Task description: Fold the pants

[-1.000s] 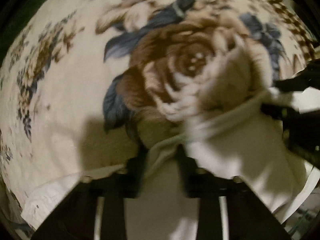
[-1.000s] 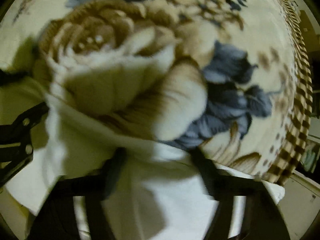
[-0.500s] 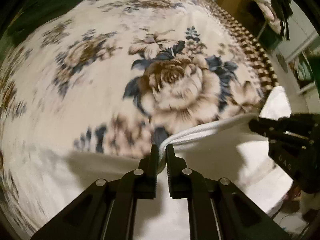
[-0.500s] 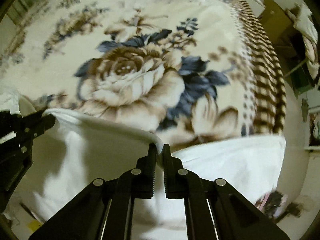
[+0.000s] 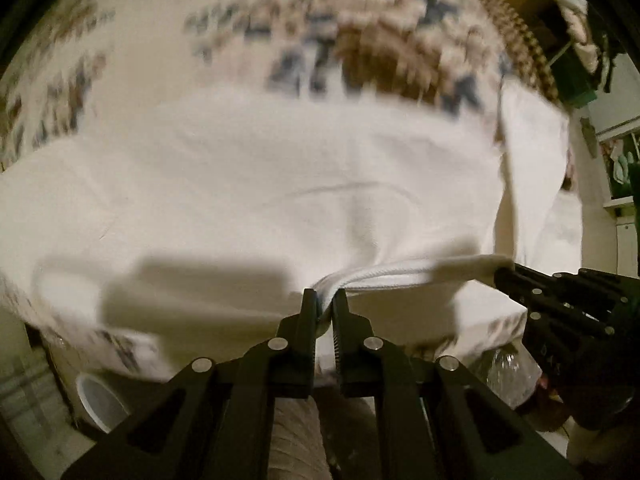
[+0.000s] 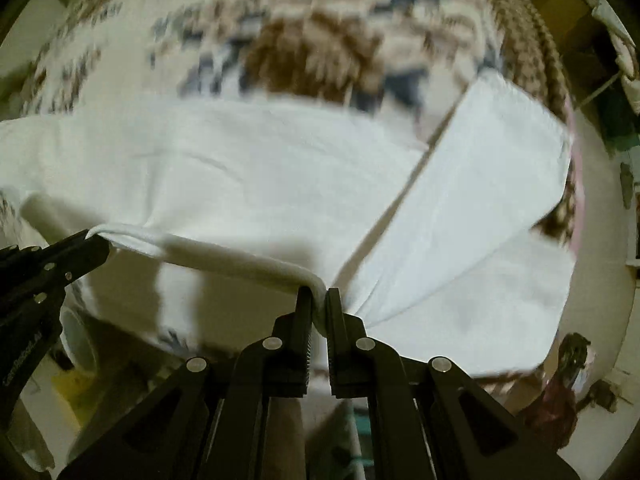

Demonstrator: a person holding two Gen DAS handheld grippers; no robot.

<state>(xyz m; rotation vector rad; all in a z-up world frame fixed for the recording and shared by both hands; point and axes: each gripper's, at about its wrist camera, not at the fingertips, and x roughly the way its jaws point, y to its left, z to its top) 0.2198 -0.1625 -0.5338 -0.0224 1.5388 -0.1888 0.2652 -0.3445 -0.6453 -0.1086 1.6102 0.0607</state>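
A: What's changed from half a second back?

B: The white pants now lie spread over much more of the floral blanket; before, most of the rose showed. Both views have blurred.

A: And the tongs?

B: The left tongs are still clamped on the ribbed waistband, which runs right to the right tongs, clamped on its other end. One pant leg angles off to the right.
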